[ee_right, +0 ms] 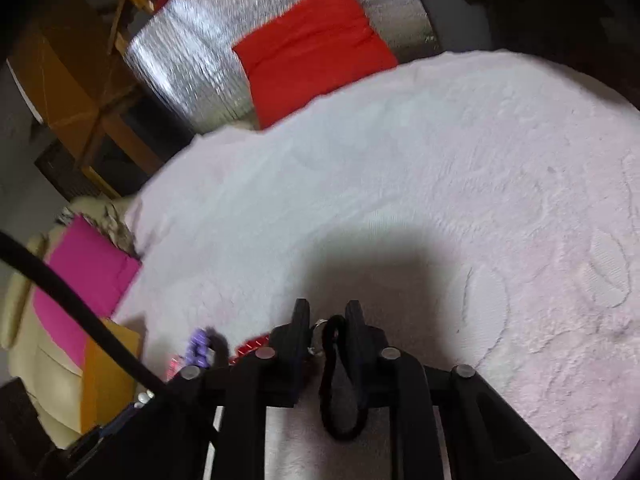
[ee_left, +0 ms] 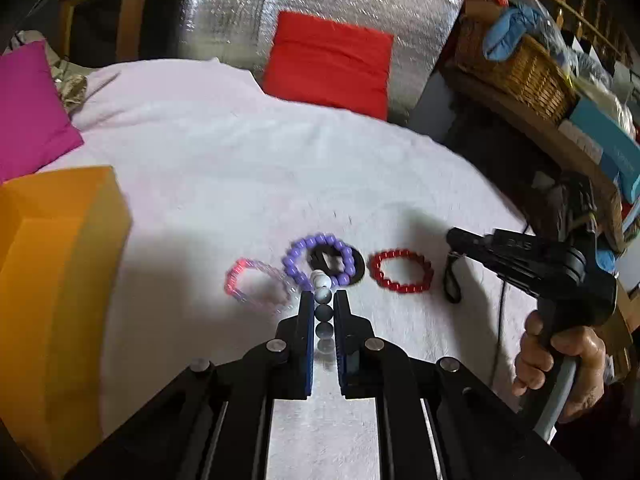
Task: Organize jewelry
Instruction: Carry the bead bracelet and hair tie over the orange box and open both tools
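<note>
A pale pink blanket is covering the surface and serving as the landmark here. A red cushion is lying just beyond its far edge, leaning against a silver quilted foil sheet. A magenta cushion is resting at the blanket's far left corner. A wicker basket is sitting on a wooden shelf off the blanket's right side, with blue cloth spilling over its rim.

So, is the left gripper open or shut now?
Shut, on a bead bracelet. The left gripper has its two fingers pressed against the grey and white beads, which run in a line between them.
</note>
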{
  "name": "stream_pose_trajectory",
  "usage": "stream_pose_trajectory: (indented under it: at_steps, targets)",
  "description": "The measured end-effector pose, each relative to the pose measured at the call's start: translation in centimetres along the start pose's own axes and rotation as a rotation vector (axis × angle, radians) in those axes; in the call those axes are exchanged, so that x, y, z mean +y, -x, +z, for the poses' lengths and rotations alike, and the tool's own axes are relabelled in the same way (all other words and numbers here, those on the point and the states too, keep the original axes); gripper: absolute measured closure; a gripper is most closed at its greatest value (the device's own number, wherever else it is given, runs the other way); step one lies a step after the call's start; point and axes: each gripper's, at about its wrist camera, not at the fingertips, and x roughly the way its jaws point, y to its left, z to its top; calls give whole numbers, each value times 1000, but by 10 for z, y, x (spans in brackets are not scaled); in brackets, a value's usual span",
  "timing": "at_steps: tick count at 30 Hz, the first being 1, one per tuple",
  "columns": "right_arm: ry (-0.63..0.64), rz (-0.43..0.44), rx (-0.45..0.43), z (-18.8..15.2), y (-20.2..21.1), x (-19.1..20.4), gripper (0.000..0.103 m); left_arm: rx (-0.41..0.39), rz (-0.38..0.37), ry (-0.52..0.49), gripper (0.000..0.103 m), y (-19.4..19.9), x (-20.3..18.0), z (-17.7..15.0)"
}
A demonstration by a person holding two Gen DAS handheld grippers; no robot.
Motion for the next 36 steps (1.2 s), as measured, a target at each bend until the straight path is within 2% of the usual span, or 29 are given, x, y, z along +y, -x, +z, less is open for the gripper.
stream_pose_trajectory:
  at_steps: [5,11,17,23,30,36]
  targets:
    - [-10,77,-64,5,26,10,94,-66,6,11,93,29,9,4]
    - [25,176,-106,-1,43,45,94,-160,31,38,93,66,25,7]
    - [108,285,-83,-20,42,104,94,-280,82,82,93,110,50,9]
    - [166,407,-35,-48,34,168,94,-348,200,157,93,141,98,3]
    - [224,517,57,-91,5,246,94,-285,336,294,93,140,161,-10]
    - [273,531,152,-125,-28,283,94,-124,435,379,93,115,198,-21]
